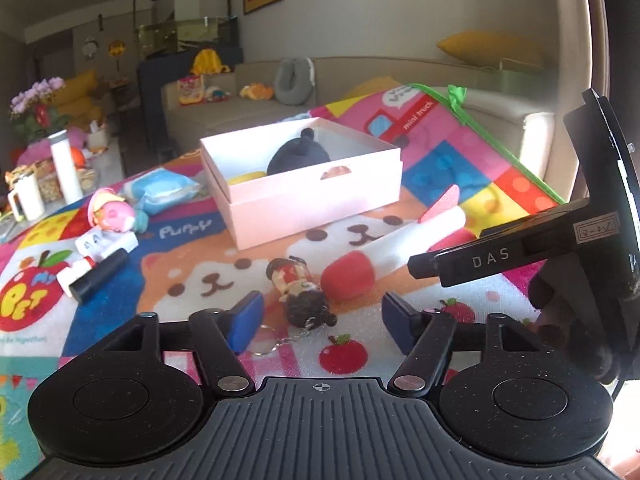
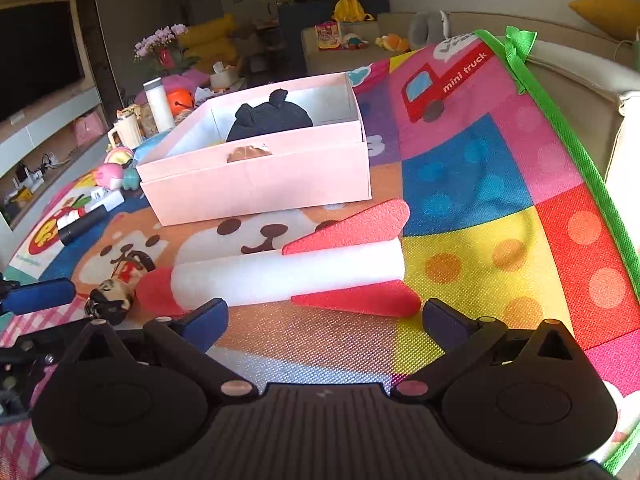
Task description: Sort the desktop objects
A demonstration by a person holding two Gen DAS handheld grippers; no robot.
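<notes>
Blue-padded fingers of the left claw (image 1: 322, 320) stand apart just above the doll keychain (image 1: 301, 294), which lies on the mat (image 1: 460, 168) between them with its ring and chain trailing toward the camera; the pads are not pressing on it, so the claw is released. Only the left wrist view shows the clutter at the mat's left edge: a pink figure (image 1: 112, 212), a blue packet (image 1: 162, 190), a white block (image 1: 105, 242) and a black cylinder (image 1: 98, 276) lying close together. Same view, right edge: the black body of the other tool, marked DAS, with a dark gloved hand (image 1: 560, 304) beneath it. From the right wrist view, the right claw (image 2: 325, 322) also stands released and empty over bare mat, just short of the foam rocket (image 2: 288, 270), whose red nose nearly touches the doll and whose red fins point toward the mat's right side. That view alone shows the mat's green-trimmed right edge (image 2: 576, 152) and the broad open patch of coloured squares between it and the rocket. The pink box (image 2: 256, 184) sits in the middle of the mat beyond the rocket, open-topped, with a black eared hat (image 2: 268, 120) inside; the left view also shows something yellow in it. A strip of free mat runs between box front and rocket.
</notes>
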